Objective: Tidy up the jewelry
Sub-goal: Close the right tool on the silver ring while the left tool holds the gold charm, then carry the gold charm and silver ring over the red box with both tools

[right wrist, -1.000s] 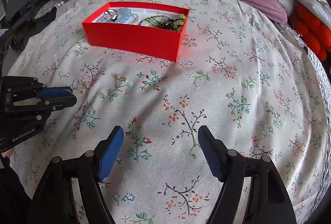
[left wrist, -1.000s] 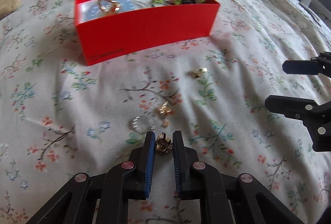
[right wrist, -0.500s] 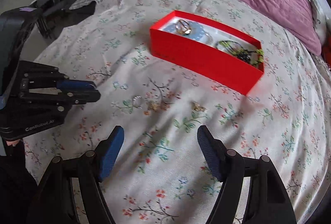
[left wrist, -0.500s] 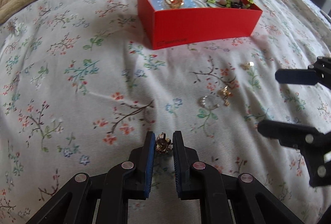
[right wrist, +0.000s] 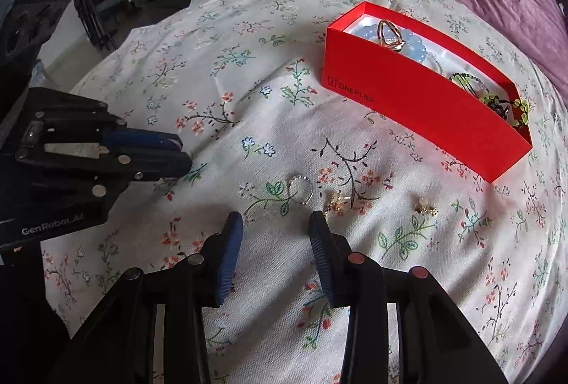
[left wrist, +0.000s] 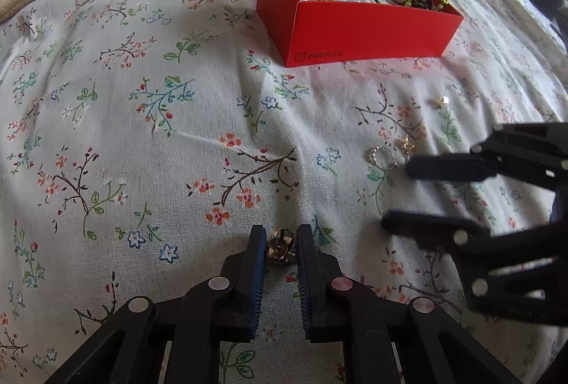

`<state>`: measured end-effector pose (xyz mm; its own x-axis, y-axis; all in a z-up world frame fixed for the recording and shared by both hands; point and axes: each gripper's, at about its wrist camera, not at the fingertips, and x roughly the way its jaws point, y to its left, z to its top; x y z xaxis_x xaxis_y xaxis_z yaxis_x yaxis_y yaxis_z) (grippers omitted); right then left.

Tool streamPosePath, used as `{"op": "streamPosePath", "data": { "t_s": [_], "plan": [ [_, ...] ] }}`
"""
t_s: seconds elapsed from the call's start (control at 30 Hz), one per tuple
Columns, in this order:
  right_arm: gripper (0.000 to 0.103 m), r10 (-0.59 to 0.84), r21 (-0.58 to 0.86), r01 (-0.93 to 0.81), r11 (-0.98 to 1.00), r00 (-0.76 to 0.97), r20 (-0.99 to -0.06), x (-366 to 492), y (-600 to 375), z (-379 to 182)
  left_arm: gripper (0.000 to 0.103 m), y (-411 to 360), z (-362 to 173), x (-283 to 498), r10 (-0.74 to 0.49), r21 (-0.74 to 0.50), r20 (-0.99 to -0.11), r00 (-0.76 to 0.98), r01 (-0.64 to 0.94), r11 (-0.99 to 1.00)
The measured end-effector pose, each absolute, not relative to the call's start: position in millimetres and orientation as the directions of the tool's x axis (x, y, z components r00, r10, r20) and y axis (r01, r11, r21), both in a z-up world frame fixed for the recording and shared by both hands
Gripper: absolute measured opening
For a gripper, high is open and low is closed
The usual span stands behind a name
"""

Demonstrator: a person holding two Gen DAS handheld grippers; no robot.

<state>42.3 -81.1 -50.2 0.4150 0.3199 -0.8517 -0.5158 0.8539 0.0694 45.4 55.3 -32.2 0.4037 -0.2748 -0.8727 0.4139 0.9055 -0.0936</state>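
Here we hold the left gripper (left wrist: 281, 247) low at the bottom centre of its own view, pointing up the frame over the floral bedspread (left wrist: 149, 142), its blue-padded fingers (left wrist: 258, 252) clamped on a small gold flower-shaped piece (left wrist: 280, 246). In the right wrist view that same gripper sits at the left edge, level with the bed, its fingers almost together.

Toward the middle of the right wrist view, our right gripper (right wrist: 275, 235) rises from the bottom, its jaws spread wide and holding nothing. Just beyond its tips a silver ring (right wrist: 301, 188) lies flat on the bedspread, slightly right of the gap's centre. Right of the ring, close by, lies a gold charm (right wrist: 336, 201), just beyond the right finger's tip. Farther right, apart from both, sits a gold stud (right wrist: 425, 206).

In the upper right stands the red OnePlus box (right wrist: 419, 100), well beyond both grippers. It holds a gold geometric ring (right wrist: 388, 34) on pale blue beads (right wrist: 411, 48), and green beaded jewelry (right wrist: 504, 100) at its right end.
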Motion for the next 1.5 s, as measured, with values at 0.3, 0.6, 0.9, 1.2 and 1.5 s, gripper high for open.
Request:
{"op": "streamPosePath", "data": {
  "t_s": [0.3,0.6,0.9,1.2,1.5],
  "plan": [
    [0.034,0.300,0.014,-0.525,0.851,0.465,-0.833,54.5,-76.3,-54.1,0.012,59.6,-33.7,45.3,-0.287,-0.106,-0.872,0.396,0.419,0.902],
    [0.016,0.293,-0.003,-0.524,0.852,0.480,-0.827,52.2,-76.7,-52.9,0.012,59.7,-34.2,44.2,-0.286,-0.103,-0.872,0.397,0.423,0.900],
    [0.015,0.277,-0.030,-0.530,0.848,0.491,-0.826,47.0,-72.8,-49.3,0.012,59.8,-33.2,44.3,-0.285,-0.100,-0.871,0.400,0.423,0.900],
    [0.015,0.287,-0.027,-0.536,0.844,0.493,-0.821,39.8,-72.1,-39.3,0.012,58.8,-28.0,45.4,-0.279,-0.095,-0.867,0.412,0.414,0.905],
    [0.015,0.284,-0.025,-0.514,0.858,0.513,-0.810,35.3,-80.1,-25.9,0.012,56.7,-19.6,47.7,-0.271,-0.080,-0.856,0.441,0.405,0.911]
  ]
}}
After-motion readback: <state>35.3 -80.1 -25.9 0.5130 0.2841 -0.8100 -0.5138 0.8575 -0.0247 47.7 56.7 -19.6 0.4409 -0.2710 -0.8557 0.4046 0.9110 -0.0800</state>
